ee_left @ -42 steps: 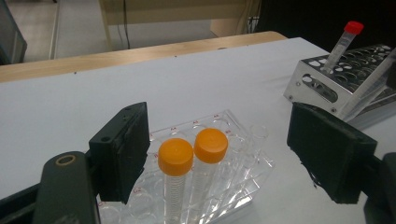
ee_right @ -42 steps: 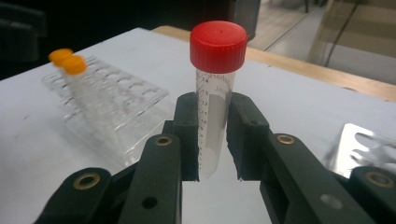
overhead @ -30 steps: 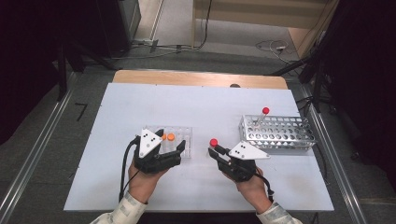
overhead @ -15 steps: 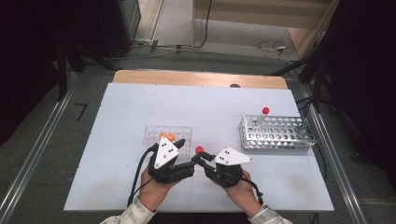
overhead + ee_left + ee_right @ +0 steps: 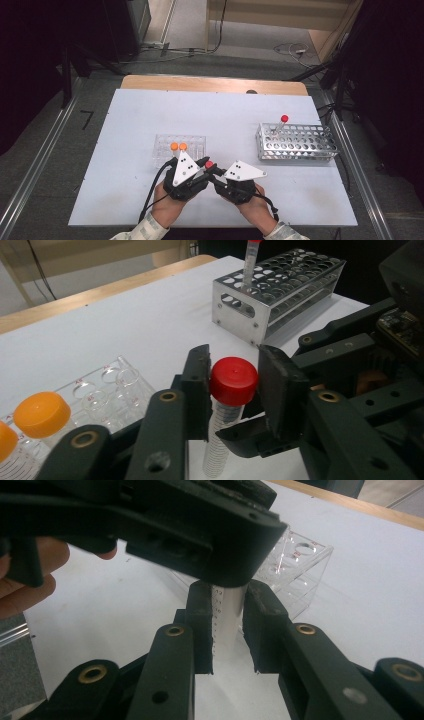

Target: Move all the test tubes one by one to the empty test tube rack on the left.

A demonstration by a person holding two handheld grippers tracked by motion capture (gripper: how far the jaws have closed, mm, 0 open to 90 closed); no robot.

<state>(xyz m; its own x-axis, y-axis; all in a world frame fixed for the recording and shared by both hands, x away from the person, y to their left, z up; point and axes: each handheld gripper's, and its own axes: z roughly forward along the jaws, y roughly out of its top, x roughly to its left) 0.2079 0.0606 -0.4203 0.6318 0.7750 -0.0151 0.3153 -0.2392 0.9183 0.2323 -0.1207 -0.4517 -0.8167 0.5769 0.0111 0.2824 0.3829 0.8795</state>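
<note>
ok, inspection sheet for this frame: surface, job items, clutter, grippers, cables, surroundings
Surface: white table, wooden strip along the far edge.
Job's things: red-capped tube upright between both grippers; clear rack holding two orange-capped tubes; metal rack with one red-capped tube in it.
Clutter: nothing seen.
Grippers: left gripper jaws at the red cap, slight gap on one side; right gripper shut on the tube body.
Cables: black cable trailing from the left gripper.
Surroundings: floor cables, dark stands, rails beside the table.
</note>
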